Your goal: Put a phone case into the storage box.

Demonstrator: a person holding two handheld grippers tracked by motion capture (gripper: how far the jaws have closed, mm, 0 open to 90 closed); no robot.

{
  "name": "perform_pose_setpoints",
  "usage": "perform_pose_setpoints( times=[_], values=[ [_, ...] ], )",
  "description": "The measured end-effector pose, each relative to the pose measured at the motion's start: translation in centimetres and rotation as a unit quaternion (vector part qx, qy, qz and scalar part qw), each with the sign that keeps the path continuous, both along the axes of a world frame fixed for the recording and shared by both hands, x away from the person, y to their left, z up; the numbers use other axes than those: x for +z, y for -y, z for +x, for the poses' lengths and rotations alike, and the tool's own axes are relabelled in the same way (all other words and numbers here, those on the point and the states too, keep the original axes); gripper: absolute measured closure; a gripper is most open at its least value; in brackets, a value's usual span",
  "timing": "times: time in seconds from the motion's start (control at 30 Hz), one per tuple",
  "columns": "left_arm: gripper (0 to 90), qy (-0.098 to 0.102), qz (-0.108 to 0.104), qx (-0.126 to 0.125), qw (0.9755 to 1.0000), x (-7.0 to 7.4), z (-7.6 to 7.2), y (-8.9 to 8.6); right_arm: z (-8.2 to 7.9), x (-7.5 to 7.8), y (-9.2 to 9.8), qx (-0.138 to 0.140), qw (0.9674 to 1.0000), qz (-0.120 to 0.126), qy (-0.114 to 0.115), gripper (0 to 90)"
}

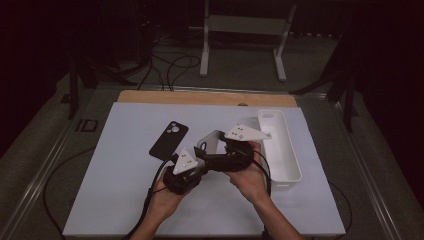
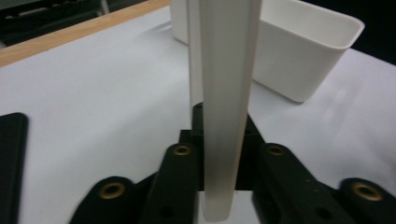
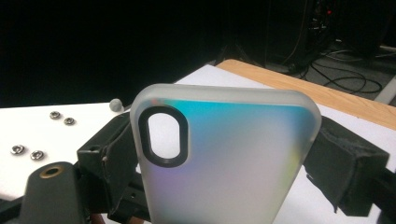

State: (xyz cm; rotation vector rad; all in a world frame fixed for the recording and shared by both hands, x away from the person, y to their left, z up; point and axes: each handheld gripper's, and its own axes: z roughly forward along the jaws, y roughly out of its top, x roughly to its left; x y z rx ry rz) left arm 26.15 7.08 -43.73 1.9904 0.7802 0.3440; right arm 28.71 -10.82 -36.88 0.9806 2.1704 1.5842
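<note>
The left hand-held gripper (image 1: 200, 159) pinches the translucent phone case (image 2: 224, 107) by its faces, while the right hand-held gripper (image 1: 227, 150) clamps it edge to edge. The wide grip looks shallow — any twist between the hands could pop the case free, dropping it onto the surface (image 1: 125, 200) near the black phone (image 1: 169, 139).

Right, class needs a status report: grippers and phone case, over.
Left gripper shut on phone case edge. Right gripper clamped across its width. Phone and bin stand clear.
</note>
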Motion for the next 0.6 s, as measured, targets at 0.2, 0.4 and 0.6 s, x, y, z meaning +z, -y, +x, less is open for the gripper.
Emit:
perform_pose_setpoints(
  times=[0.2,0.4,0.6],
  values=[
    [55.9,0.004,-0.012,-0.005,0.9999,0.2,0.0,-0.5,0.2,-0.3,0.1,0.001,1.0,-0.006,-0.001,16.6],
    [16.2,0.034,0.004,0.043,0.9985,0.5,-0.2,-1.3,0.3,-0.4,0.4,-0.002,0.9999,-0.01,-0.006,16.5],
    [2.3,0.035,-0.009,0.064,0.9973,0.4,-0.1,-3.2,0.5,-0.6,0.6,0.002,0.9999,-0.01,-0.006,16.5]
  ],
)
